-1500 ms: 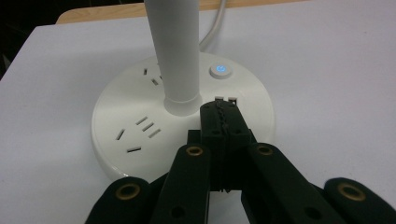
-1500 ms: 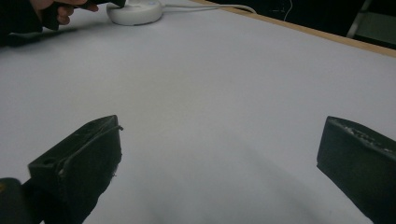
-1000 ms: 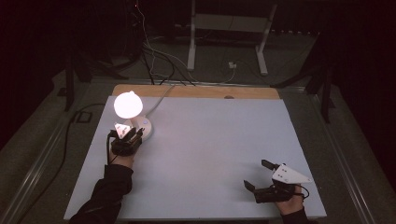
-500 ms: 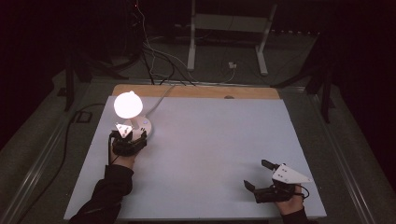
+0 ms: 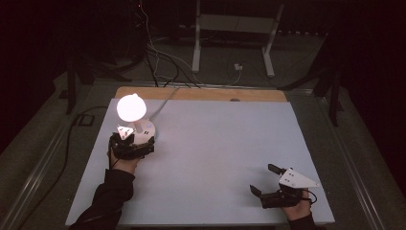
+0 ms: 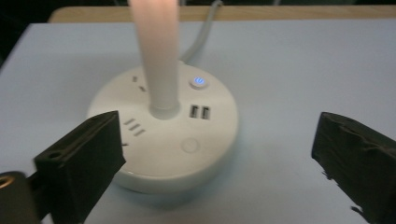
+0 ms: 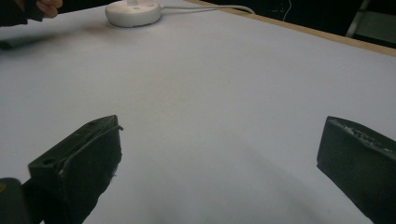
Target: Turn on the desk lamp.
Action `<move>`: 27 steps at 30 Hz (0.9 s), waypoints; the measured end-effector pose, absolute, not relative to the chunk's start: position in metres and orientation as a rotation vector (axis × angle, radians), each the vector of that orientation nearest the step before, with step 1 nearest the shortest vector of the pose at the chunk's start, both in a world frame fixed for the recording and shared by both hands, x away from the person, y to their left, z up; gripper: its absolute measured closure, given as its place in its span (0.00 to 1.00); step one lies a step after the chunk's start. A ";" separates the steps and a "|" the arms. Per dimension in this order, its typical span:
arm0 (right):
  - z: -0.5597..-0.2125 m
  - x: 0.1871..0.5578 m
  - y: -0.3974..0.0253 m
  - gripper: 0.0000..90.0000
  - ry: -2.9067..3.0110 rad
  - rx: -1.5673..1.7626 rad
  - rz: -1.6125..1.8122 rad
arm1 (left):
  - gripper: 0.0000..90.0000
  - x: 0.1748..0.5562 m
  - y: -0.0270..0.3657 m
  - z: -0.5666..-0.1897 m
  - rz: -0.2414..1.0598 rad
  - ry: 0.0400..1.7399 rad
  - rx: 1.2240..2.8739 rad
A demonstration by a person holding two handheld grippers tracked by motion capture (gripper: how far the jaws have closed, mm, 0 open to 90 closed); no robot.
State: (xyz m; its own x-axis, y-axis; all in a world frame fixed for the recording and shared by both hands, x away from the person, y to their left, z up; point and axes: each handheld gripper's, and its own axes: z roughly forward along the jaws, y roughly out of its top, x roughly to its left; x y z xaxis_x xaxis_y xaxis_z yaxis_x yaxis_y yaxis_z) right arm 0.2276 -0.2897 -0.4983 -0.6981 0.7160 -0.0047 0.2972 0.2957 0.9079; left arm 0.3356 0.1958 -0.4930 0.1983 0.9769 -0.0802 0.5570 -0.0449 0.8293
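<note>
Two tools, both gaping, nothing gripped. My left tool (image 6: 219, 154) straddles lamp base (image 6: 163, 130), lamp lit. My right tool (image 5: 268, 182) rests on tabletop (image 5: 215, 143), well apart.

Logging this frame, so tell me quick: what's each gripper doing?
Left gripper: open, jaws either side of the lit lamp's base, holding nothing.
Right gripper: open, empty, over the table.

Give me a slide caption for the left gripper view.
Open left gripper faces the lit lamp's round white base.
</note>
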 end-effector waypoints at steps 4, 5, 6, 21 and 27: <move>-0.498 0.228 -0.290 0.00 2.155 0.908 1.379 | 0.00 0.330 0.196 -0.490 0.667 1.431 1.725; -0.498 0.228 -0.290 0.00 2.154 0.908 1.379 | 0.00 0.328 0.197 -0.489 0.666 1.425 1.724; -0.498 0.228 -0.290 0.00 2.154 0.908 1.378 | 0.00 0.326 0.198 -0.488 0.654 1.414 1.727; -0.498 0.228 -0.290 0.00 2.153 0.911 1.369 | 0.00 0.301 0.203 -0.479 0.512 1.277 1.770; -0.499 0.229 -0.290 0.00 2.153 0.916 1.372 | 0.00 0.291 0.205 -0.478 0.485 1.242 1.772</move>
